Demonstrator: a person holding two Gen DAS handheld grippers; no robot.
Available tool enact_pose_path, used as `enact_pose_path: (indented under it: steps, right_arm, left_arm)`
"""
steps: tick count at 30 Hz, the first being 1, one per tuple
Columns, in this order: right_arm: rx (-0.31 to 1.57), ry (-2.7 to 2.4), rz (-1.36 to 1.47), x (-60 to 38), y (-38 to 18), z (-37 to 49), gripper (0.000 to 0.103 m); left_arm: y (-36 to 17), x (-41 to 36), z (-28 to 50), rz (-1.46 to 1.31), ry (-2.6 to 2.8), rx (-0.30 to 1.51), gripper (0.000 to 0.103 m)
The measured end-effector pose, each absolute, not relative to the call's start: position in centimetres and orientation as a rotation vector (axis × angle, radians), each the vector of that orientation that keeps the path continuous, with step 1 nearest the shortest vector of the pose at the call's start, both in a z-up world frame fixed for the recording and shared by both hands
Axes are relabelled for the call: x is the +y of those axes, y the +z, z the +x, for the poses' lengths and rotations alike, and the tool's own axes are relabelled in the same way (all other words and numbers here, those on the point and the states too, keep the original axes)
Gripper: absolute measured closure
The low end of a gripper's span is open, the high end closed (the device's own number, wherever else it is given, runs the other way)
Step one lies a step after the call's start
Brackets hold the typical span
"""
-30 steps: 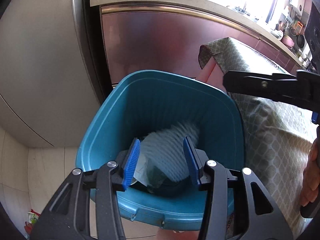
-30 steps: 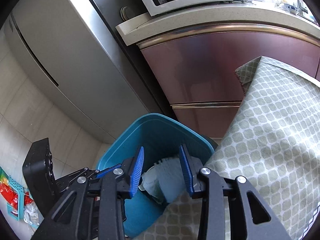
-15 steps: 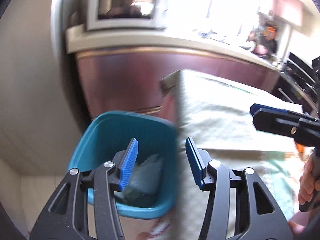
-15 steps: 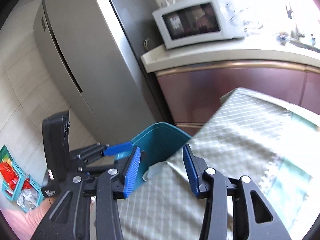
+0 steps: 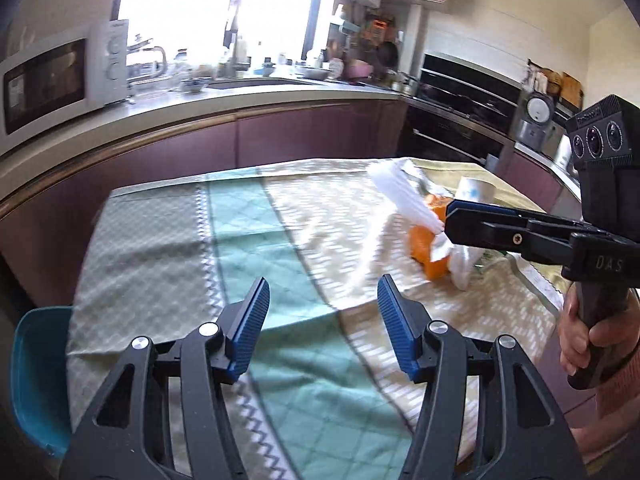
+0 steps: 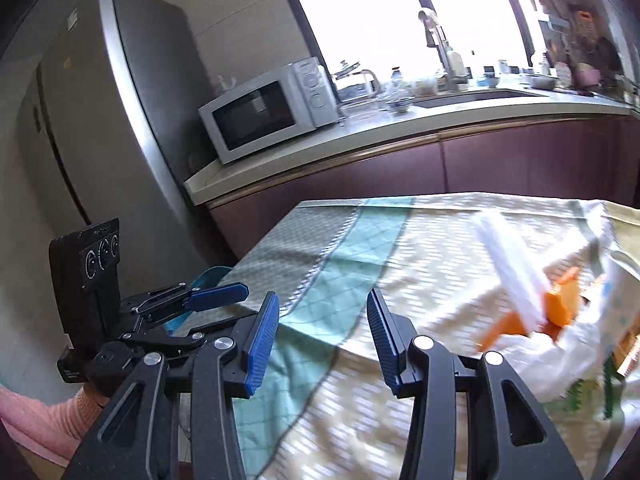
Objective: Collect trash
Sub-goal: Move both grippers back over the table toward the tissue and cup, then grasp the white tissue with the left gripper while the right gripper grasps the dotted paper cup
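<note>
Left tool (image 5: 320,316): jaws opening, nothing between them.
Right tool (image 6: 322,336): parted, empty.
Trash (image 5: 430,240): orange carton, white wrappers on bench's (image 5: 240,240) far right.
Bin (image 5: 36,376): at bench's near-left corner.
Risk: loose wrappers could slip a shallow pinch.

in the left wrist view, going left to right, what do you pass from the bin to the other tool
blue bin at the table's left edge → bare patterned tablecloth → white paper wrapper → orange packet → right tool, held in a hand
</note>
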State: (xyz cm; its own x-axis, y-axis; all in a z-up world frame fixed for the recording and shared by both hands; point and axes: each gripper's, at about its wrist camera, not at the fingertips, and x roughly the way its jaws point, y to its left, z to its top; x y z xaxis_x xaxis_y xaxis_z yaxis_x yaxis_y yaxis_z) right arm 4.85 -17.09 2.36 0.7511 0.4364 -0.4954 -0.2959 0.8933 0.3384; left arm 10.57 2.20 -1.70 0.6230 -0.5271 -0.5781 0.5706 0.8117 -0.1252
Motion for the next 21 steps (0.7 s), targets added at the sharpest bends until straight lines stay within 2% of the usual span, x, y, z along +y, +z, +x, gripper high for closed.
enact_pose_path:
  steps: [8, 13, 15, 21]
  right_arm:
    - [0.565, 0.179, 0.340, -27.2, 1.2, 2.2, 0.058]
    - [0.562, 0.082, 0.361, -30.4, 0.1, 2.7, 0.051]
    - [0.568, 0.057, 0.369, -31.1, -0.5, 3.5, 0.041]
    - [0.594, 0.036, 0.408, -32.3, -2.3, 6.0, 0.039]
  left_arm:
    - [-2.9, -9.1, 9.2, 0.206, -0.796, 0.634, 0.043]
    - [-3.6, -12.6, 10.0, 0.253, -0.807, 0.633, 0.036]
    - [-4.0, -13.5, 10.5, 0.263, -0.800, 0.643, 0.036]
    - [-4.9, -15.2, 11.7, 0.297, -0.799, 0.669, 0.036]
